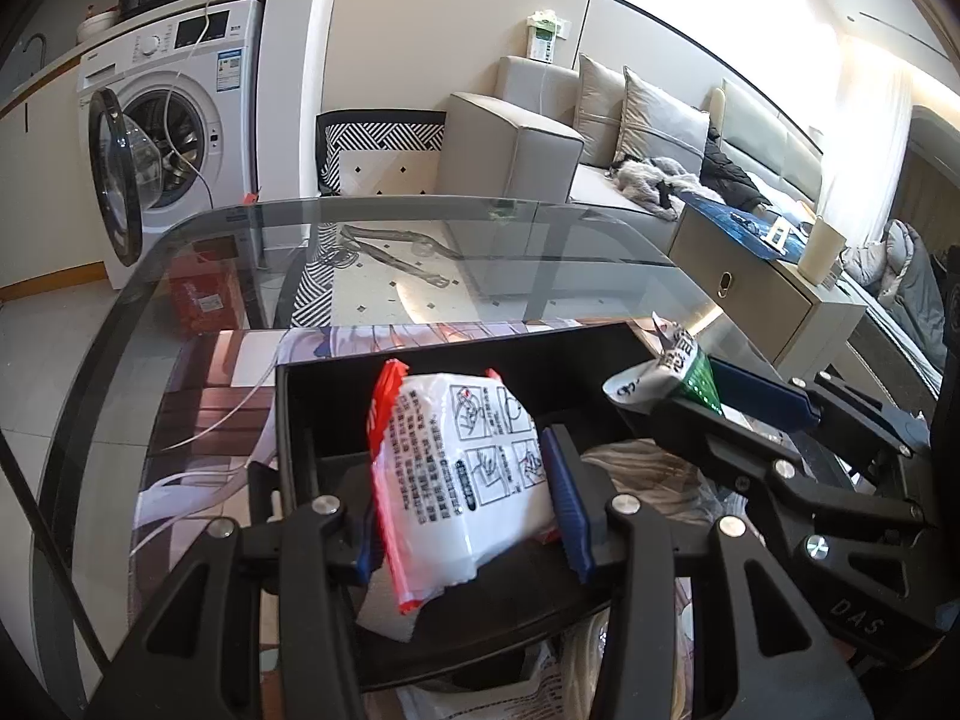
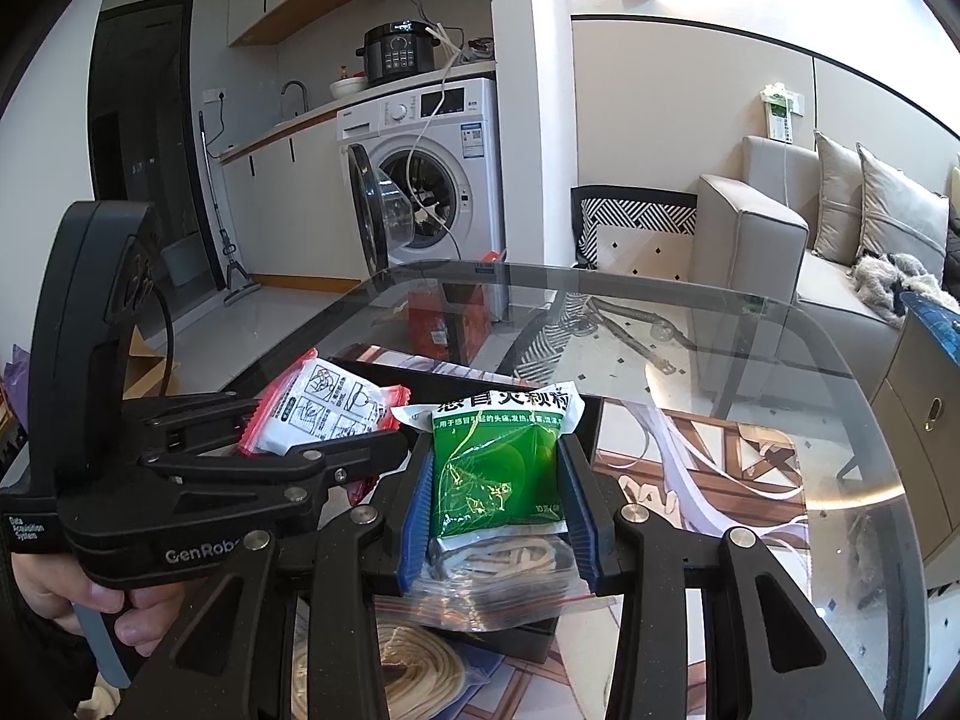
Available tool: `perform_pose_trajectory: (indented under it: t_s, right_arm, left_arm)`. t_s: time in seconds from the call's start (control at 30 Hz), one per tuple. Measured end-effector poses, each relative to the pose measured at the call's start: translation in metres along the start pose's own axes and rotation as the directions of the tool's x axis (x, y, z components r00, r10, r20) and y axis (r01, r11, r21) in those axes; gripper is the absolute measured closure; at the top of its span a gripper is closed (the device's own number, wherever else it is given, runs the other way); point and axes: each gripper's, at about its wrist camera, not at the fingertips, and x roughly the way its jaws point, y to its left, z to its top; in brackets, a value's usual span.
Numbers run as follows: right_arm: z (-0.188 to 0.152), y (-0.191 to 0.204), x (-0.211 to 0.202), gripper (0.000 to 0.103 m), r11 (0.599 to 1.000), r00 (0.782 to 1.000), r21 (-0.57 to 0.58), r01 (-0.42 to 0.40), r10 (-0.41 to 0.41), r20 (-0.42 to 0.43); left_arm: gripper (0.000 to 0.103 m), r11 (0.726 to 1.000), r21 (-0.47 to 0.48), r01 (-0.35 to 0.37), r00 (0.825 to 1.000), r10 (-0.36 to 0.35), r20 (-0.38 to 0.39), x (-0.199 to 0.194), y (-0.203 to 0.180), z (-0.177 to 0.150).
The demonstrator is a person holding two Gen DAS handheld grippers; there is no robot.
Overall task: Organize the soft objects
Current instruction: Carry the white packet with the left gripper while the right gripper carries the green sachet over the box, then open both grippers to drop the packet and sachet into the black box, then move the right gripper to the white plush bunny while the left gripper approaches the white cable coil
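Observation:
My left gripper (image 1: 462, 498) is shut on a white soft packet with red edges (image 1: 462, 468) and holds it over the black box (image 1: 456, 354). My right gripper (image 2: 501, 504) is shut on a green and white medicine pouch (image 2: 501, 462), held above the box's right side. In the left wrist view the right gripper (image 1: 684, 396) shows at the right with the green pouch (image 1: 672, 366). In the right wrist view the left gripper (image 2: 336, 438) holds the white packet (image 2: 324, 408). A zip bag of cords (image 2: 498, 570) lies in the box (image 2: 591, 420) under the green pouch.
The box stands on a printed mat (image 2: 720, 480) on a glass table (image 2: 780, 324). A bag of beige rope (image 2: 414, 672) lies at the near edge. A washing machine (image 2: 432, 180) and a sofa (image 2: 780, 240) stand beyond the table.

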Motion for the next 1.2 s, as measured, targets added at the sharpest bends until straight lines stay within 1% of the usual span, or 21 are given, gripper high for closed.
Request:
perform_pose_trajectory:
  t_s: [0.13,0.17,0.23,0.3,0.37,0.47,0.5,0.53,0.57,0.63,0.67,0.73,0.77,0.8,0.83,0.93,1.03,1.2]
  right_arm:
    - [0.001,0.0,0.002,0.064,1.0,1.0,-0.005,-0.002,0.002,-0.003]
    - [0.001,0.0,0.002,0.063,1.0,1.0,-0.008,-0.003,0.003,-0.004]
    - [0.001,0.001,0.002,0.054,1.0,1.0,-0.01,0.005,-0.005,-0.001]
    - [0.0,0.002,-0.001,0.052,1.0,1.0,-0.021,0.022,-0.022,0.006]
    - [0.0,0.002,-0.003,0.051,0.999,1.0,-0.023,0.03,-0.03,0.009]
    - [-0.001,0.001,-0.008,0.049,0.999,0.999,-0.019,0.046,-0.046,0.007]
    - [-0.002,0.0,-0.01,0.043,0.999,0.999,-0.018,0.049,-0.049,0.007]
    - [-0.004,0.0,-0.012,0.036,0.998,0.999,-0.019,0.052,-0.052,0.007]
    - [-0.006,0.0,-0.016,0.033,0.998,0.998,-0.021,0.06,-0.06,0.009]
    - [-0.009,0.001,-0.022,0.021,0.998,0.998,-0.025,0.064,-0.064,0.008]
    - [-0.011,0.001,-0.027,0.018,0.998,0.998,-0.024,0.066,-0.066,0.011]
    - [-0.015,0.002,-0.034,0.007,0.997,0.997,-0.023,0.073,-0.073,0.017]
    - [-0.017,0.002,-0.037,0.004,0.997,0.997,-0.023,0.077,-0.076,0.019]
    - [-0.02,0.001,-0.041,0.001,0.996,0.996,-0.021,0.082,-0.081,0.021]
    - [-0.022,0.001,-0.044,0.001,0.996,0.996,-0.022,0.084,-0.084,0.02]
    - [-0.032,0.001,-0.053,0.001,0.996,0.996,-0.035,0.087,-0.087,0.009]
    - [-0.041,0.002,-0.061,0.0,0.996,0.997,-0.035,0.082,-0.082,0.003]
    - [-0.056,0.0,-0.076,0.0,0.997,0.997,-0.031,0.07,-0.071,-0.007]
  left_arm:
    - [0.058,1.0,0.007,0.0,1.0,0.0,-0.006,0.002,-0.002,-0.001]
    - [0.058,1.0,0.008,0.0,1.0,0.0,-0.008,0.003,-0.002,-0.001]
    - [0.058,1.0,0.006,-0.002,1.0,0.002,-0.011,0.002,-0.001,-0.002]
    - [0.057,1.0,0.009,-0.007,1.0,0.007,-0.011,0.001,0.0,-0.002]
    - [0.054,1.0,0.01,-0.009,1.0,0.009,-0.009,-0.001,0.0,-0.002]
    - [0.044,1.0,0.004,-0.003,1.0,0.003,-0.002,-0.004,0.001,-0.003]
    - [0.036,1.0,0.004,0.001,1.0,-0.001,0.004,-0.008,0.0,-0.004]
    - [0.032,1.0,0.005,0.0,1.0,-0.001,0.01,-0.011,0.0,-0.006]
    - [0.031,1.0,0.006,-0.002,1.0,0.002,0.017,-0.014,0.0,-0.007]
    - [0.017,1.0,0.006,-0.021,0.999,0.02,0.036,-0.021,0.0,-0.011]
    - [0.016,1.0,0.006,-0.016,0.999,0.016,0.047,-0.025,0.0,-0.013]
    - [0.01,1.0,0.009,-0.012,0.998,0.011,0.063,-0.033,0.0,-0.017]
    - [0.006,1.0,0.012,-0.027,0.997,0.027,0.073,-0.037,0.0,-0.019]
    - [0.0,0.998,0.013,-0.054,0.995,0.053,0.082,-0.041,-0.001,-0.02]
    - [0.0,0.998,0.015,-0.067,0.993,0.065,0.098,-0.046,-0.001,-0.022]
    - [0.0,0.999,0.018,-0.037,0.994,0.035,0.106,-0.059,-0.001,-0.028]
    - [0.0,0.997,0.035,-0.063,0.99,0.058,0.128,-0.072,-0.005,-0.035]
    - [0.0,0.996,0.048,-0.074,0.99,0.068,0.127,-0.085,-0.008,-0.046]
